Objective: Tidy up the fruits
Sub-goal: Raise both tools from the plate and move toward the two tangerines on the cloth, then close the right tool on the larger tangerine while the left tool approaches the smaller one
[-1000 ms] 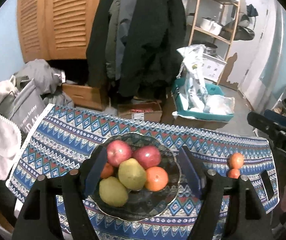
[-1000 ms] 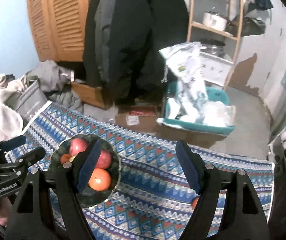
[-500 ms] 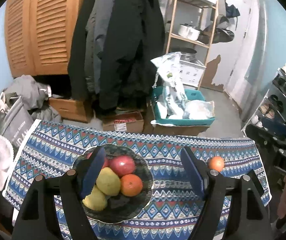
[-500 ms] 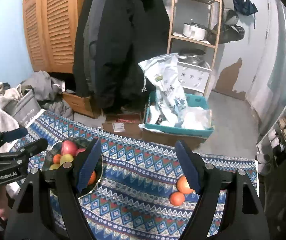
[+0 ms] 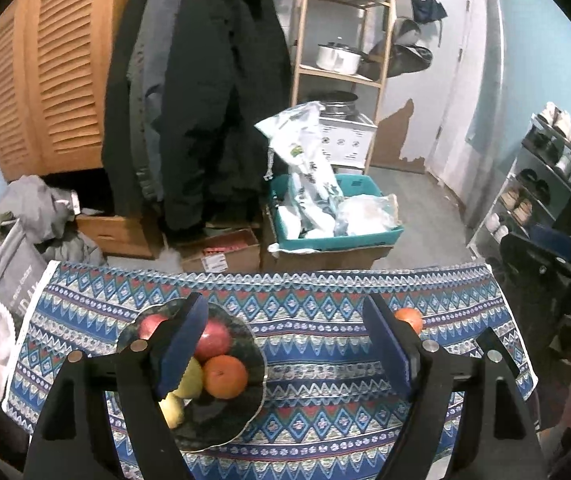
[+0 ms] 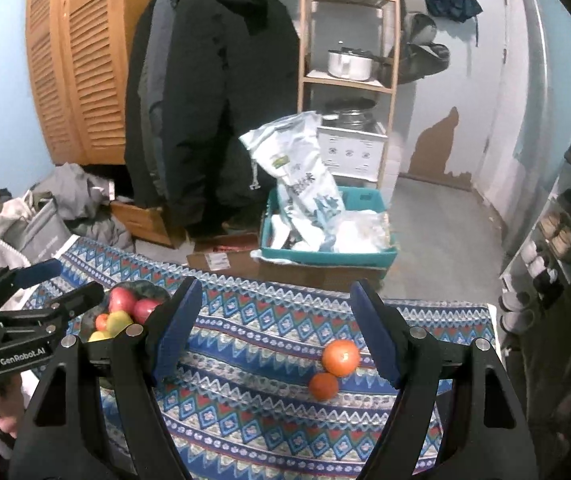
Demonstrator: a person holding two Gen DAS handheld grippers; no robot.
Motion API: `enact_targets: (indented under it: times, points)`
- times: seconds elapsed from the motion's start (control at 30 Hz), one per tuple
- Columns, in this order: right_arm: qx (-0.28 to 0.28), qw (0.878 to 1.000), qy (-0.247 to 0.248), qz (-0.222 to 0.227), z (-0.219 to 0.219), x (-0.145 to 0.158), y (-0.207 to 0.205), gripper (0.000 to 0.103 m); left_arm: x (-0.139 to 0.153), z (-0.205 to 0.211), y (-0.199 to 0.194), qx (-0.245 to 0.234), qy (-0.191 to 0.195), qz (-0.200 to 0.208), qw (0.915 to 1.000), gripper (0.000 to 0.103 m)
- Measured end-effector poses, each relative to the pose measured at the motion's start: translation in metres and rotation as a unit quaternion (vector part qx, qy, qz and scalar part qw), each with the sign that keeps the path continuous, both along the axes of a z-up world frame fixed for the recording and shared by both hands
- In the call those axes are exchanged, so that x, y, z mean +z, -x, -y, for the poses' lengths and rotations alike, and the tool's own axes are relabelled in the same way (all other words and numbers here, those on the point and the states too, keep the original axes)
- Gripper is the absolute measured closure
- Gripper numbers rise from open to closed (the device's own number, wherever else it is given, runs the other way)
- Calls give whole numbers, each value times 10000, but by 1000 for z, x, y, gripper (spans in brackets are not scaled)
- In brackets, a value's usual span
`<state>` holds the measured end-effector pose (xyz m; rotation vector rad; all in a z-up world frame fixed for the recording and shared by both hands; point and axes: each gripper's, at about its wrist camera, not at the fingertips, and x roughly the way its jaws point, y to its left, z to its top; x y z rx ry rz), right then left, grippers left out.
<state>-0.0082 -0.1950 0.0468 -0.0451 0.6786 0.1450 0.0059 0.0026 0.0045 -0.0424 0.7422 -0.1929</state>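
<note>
I hold my right gripper [image 6: 271,328] wide open with nothing between the jaws, hovering above the patterned cloth [image 6: 253,344], I judge so it can drop onto loose fruit. Two oranges [image 6: 340,352] lie touching each other on the cloth, well apart from the bowl [image 5: 241,360], just inside the right-hand jaw. My left gripper [image 5: 285,344] is equally wide and empty; the bowl, with red apples, an orange and yellow-green pears, sits under its left-hand jaw. One orange [image 5: 407,317] peeks past the other jaw.
</note>
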Motion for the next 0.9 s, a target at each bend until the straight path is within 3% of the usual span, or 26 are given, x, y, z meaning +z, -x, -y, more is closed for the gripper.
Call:
enact_targets:
  times: [0.4, 0.9]
  points:
    - [-316, 9990, -37, -327, 41, -20, -15, 25, -10, 44, -17, -320, -160, -137, 9993, 17]
    - [-578, 9884, 67, -1406, 73, -103, -62, 25, -75, 74, -59, -441, -605, -822, 9938, 17]
